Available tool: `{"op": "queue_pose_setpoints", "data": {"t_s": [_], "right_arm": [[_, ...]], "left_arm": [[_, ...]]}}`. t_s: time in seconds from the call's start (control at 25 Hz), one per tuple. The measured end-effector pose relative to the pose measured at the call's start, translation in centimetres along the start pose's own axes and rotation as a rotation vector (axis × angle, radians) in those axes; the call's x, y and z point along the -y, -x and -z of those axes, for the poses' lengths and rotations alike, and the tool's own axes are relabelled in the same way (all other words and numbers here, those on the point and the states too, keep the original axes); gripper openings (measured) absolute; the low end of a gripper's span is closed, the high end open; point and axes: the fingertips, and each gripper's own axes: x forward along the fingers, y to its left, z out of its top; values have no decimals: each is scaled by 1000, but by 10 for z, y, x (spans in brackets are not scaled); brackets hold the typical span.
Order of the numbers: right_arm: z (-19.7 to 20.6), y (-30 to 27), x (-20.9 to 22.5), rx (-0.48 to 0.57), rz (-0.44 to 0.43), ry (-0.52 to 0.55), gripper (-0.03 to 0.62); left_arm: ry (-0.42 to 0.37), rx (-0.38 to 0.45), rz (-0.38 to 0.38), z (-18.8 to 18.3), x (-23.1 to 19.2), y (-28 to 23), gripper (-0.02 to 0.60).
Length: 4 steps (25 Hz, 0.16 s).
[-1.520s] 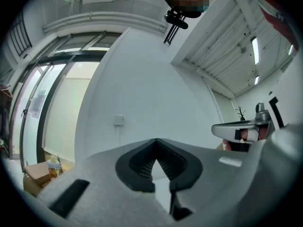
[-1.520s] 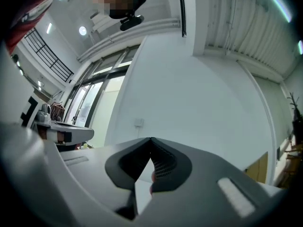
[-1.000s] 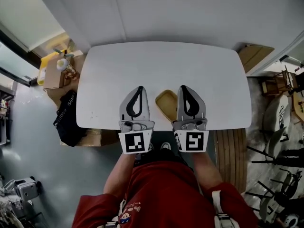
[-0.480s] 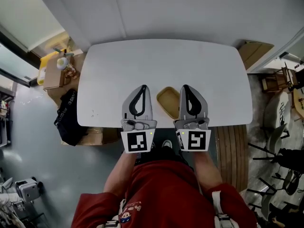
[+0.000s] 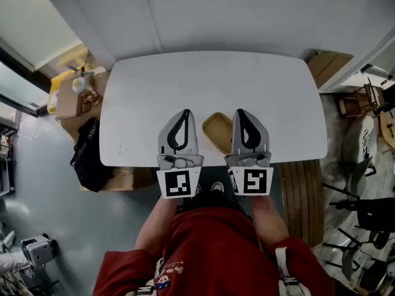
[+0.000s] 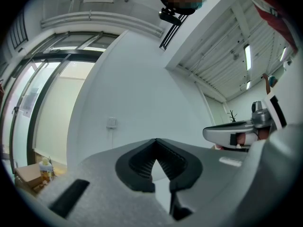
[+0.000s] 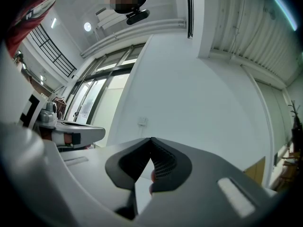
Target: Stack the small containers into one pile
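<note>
In the head view a tan container pile (image 5: 219,132) rests near the front edge of the white table (image 5: 210,85), between my two grippers. My left gripper (image 5: 183,112) lies to its left, jaws shut and empty. My right gripper (image 5: 241,112) lies to its right, just beside the container, also shut and empty. In the left gripper view my left gripper (image 6: 155,141) has its tips closed together and points up at the wall. In the right gripper view my right gripper (image 7: 151,139) shows the same. Neither gripper view shows the container.
Cardboard boxes (image 5: 68,97) and a black bag (image 5: 89,150) lie on the floor left of the table. A wooden pallet (image 5: 302,190) and another box (image 5: 327,69) sit to the right. A person in red stands at the table's front edge.
Both grippers shifted slightly forward in the first half second, then stayed still. The container has not moved.
</note>
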Motion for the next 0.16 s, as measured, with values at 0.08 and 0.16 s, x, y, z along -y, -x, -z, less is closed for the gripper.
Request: {"op": "queue_pose_setpoints", "data": {"t_s": [0.08,0.16], "right_arm": [[-1,0,2,2,2,1,0],[-1,-1,4,3,6,4,0]], "left_arm": [[-2,3,1,0,0,-1,2],[-7,8,5,-1,1,-3,2]]}}
